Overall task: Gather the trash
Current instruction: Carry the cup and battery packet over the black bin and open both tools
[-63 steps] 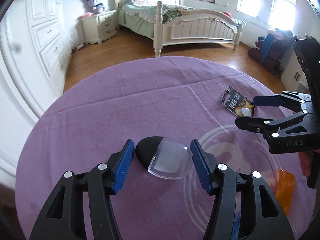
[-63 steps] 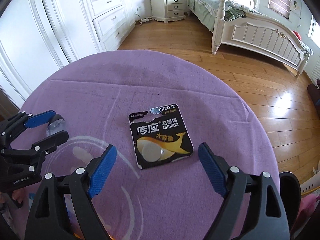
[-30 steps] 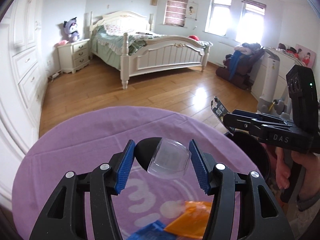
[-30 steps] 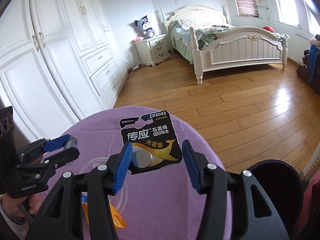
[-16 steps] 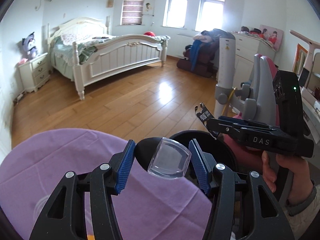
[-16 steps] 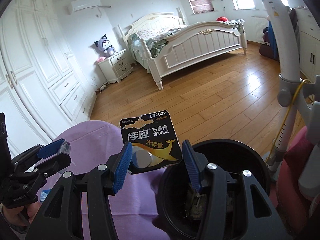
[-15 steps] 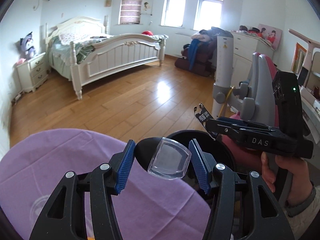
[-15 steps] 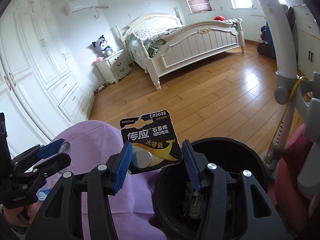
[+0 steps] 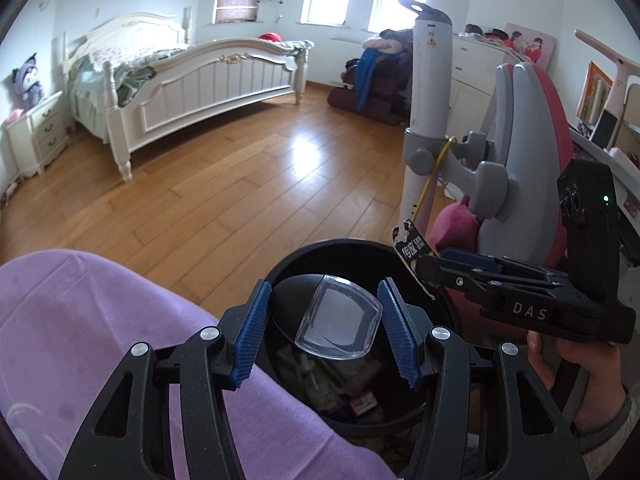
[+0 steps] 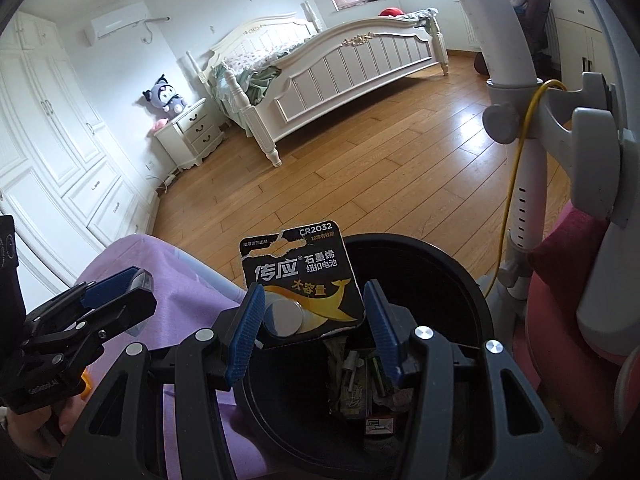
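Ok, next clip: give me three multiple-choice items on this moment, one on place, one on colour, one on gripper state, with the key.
1. Where is the round black trash bin?
A. On the purple tablecloth
B. Beside the table, below both grippers
C. Under the bed

2. What colour are the gripper pads?
A. Blue
B. Red
C. White

3. What does the right gripper hold?
A. Nothing
B. A clear plastic cover
C. A black coin-battery card

Key: B, the bin sits past the purple tablecloth edge under both grippers; A, ribbed blue pads; C, the card stands clamped between its pads.
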